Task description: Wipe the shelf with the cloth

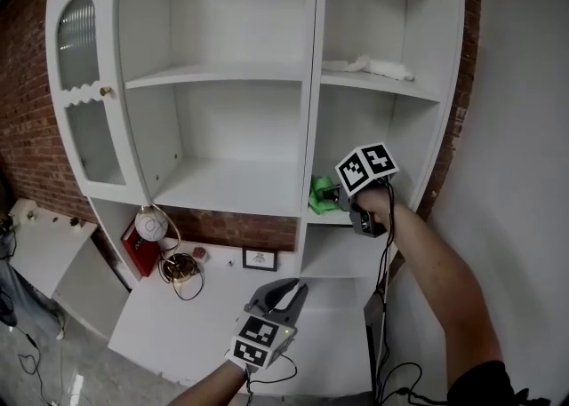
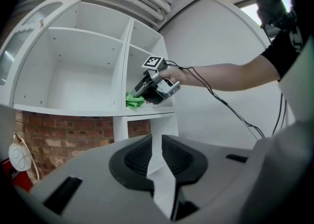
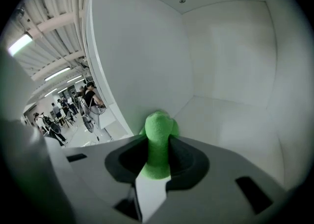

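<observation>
The green cloth [image 1: 320, 194] [image 3: 158, 144] is sitting bunched in the right column of the white shelf unit [image 1: 231, 184], beside its centre divider. The right gripper [image 1: 331, 195] [image 3: 158, 157] is clamping it between its jaws. The left gripper [image 1: 283, 296] [image 2: 156, 164] is hanging below the shelf unit's open compartments, jaws drawn nearly together and gripping nothing. A white rag [image 1: 369, 65] is lying one board higher.
</observation>
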Available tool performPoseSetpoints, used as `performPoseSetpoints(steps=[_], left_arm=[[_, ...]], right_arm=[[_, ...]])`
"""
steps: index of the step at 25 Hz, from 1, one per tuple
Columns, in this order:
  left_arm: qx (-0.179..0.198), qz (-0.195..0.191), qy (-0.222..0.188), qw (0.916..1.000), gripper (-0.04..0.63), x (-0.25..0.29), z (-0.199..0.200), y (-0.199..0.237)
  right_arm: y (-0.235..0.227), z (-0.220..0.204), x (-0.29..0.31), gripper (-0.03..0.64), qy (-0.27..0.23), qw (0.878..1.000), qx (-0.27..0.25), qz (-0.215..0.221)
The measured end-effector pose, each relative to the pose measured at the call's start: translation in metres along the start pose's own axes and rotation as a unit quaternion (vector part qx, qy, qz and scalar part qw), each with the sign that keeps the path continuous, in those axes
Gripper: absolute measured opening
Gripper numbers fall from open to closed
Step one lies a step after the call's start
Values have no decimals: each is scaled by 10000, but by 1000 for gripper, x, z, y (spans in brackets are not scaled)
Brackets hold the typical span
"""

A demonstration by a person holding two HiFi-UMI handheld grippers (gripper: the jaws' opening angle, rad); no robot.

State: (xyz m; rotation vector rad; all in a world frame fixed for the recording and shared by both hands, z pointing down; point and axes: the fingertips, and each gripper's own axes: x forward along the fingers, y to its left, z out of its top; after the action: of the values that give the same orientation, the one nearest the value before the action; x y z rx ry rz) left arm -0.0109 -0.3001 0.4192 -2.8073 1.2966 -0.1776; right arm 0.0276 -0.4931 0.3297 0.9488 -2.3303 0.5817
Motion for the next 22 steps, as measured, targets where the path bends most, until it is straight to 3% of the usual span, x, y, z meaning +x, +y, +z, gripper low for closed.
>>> performPoseSetpoints(steps=[9, 15, 22], left_arm=[[26, -106, 1, 9999, 61, 7, 0, -3], [68, -330, 54, 9994, 61, 21, -4, -13], [89, -583, 30, 9983, 61, 36, -1, -21]], right_arm=[[-20, -11, -10, 100, 218, 9993, -103, -298], [-38, -20, -26, 100, 408, 9954, -427, -760], [-66, -35, -50, 100, 557, 9898, -399, -1245]])
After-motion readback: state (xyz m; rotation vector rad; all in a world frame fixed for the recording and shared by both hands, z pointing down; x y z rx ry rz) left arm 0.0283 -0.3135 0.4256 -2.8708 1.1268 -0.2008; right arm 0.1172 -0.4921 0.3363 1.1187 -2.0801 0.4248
